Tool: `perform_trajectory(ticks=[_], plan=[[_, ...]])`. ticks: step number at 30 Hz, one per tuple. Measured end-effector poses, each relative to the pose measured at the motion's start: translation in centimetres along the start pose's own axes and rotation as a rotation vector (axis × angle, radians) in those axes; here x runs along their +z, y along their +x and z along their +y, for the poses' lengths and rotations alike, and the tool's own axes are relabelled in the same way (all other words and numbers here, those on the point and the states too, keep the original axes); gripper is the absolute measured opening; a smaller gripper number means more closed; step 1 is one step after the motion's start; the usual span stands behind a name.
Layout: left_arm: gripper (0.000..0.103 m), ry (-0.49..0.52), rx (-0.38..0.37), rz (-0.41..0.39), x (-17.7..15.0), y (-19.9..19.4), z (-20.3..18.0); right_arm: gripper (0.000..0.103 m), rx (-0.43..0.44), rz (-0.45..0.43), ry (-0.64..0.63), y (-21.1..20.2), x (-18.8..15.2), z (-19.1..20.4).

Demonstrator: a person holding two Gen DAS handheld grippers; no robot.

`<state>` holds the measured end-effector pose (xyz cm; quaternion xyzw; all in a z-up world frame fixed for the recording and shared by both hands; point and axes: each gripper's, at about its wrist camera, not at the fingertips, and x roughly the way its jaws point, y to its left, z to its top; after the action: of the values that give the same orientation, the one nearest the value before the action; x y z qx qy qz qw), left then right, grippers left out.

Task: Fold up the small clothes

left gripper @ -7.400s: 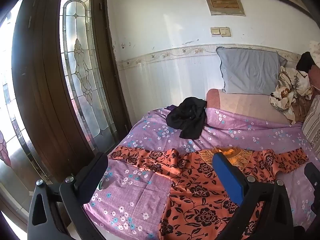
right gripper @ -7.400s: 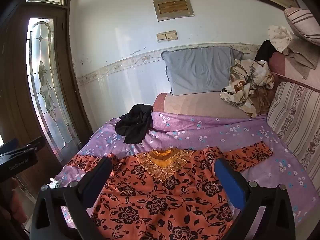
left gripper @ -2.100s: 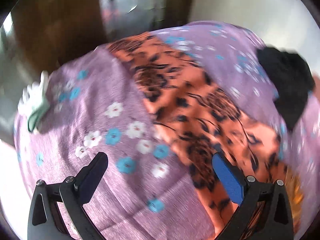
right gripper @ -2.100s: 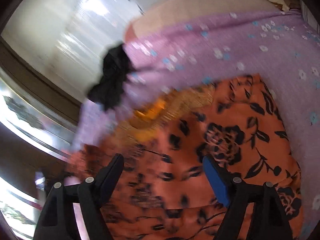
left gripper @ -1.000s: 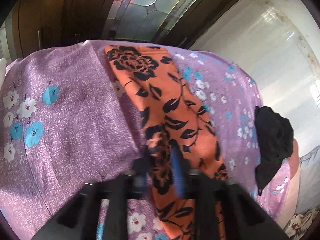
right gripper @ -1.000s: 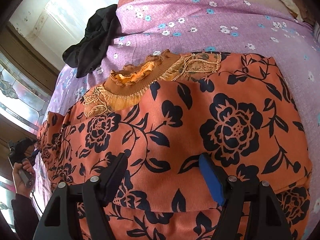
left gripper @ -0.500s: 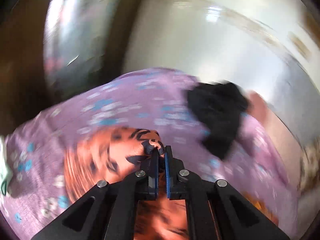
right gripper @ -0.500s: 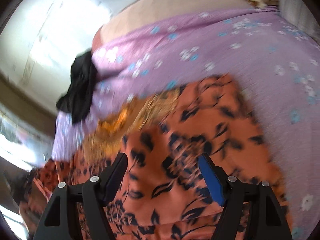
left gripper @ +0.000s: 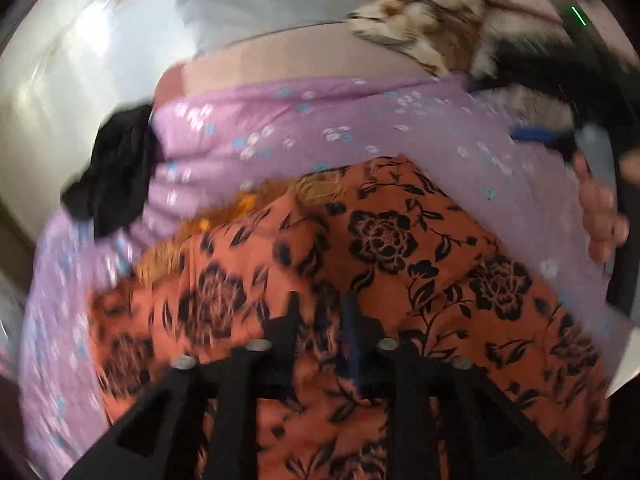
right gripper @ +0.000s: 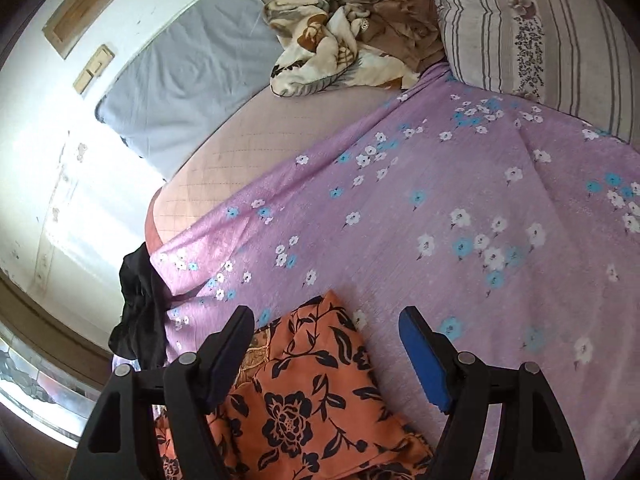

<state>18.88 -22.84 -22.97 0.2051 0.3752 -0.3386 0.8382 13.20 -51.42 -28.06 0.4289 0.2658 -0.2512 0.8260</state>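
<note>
An orange shirt with black flowers [left gripper: 384, 240] lies on the purple flowered bedsheet [left gripper: 360, 120], its left sleeve folded in over the body. My left gripper [left gripper: 322, 316] hovers low over that folded part. Its jaws are opening, with orange cloth showing in the narrow gap and neither pad pressing on it; the view is blurred. In the right wrist view my right gripper [right gripper: 326, 324] stands open above the shirt's far right corner [right gripper: 312, 380], holding nothing. A person's hand [left gripper: 600, 208] carries it at the right edge of the left wrist view.
A black garment [right gripper: 140, 320] lies bunched at the sheet's far left. At the head of the bed are a grey pillow [right gripper: 192, 80], a crumpled cream blanket [right gripper: 336, 32] and a striped pillow [right gripper: 540, 28]. The wall and a glass door border the left side.
My left gripper, shut on the sleeve, swept it from the bed's left edge in over the shirt, and its jaws have parted. My right gripper swung off the shirt's body toward the bare sheet.
</note>
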Motion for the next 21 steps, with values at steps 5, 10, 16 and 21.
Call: perform_trajectory(ticks=[5, 10, 16, 21], plan=[[0.061, -0.379, 0.134, -0.066, -1.5, -4.3, 11.2, 0.078, 0.035, 0.077, -0.092, 1.2, -1.0, 1.7], [0.061, -0.608, 0.400, 0.094, -6.0, -1.6, 20.7, 0.078, 0.100, 0.199, -0.339, 2.5, -5.2, 7.4], [0.062, -0.593, 0.432, 0.274, -7.6, 3.6, 22.6, 0.082, 0.150, 0.282, -0.826, 2.9, -14.3, 16.0], [0.062, -0.573, 0.409, 0.276, -7.2, 3.7, 23.3, 0.082, 0.091, 0.243, -1.228, 3.7, -22.2, 18.9]])
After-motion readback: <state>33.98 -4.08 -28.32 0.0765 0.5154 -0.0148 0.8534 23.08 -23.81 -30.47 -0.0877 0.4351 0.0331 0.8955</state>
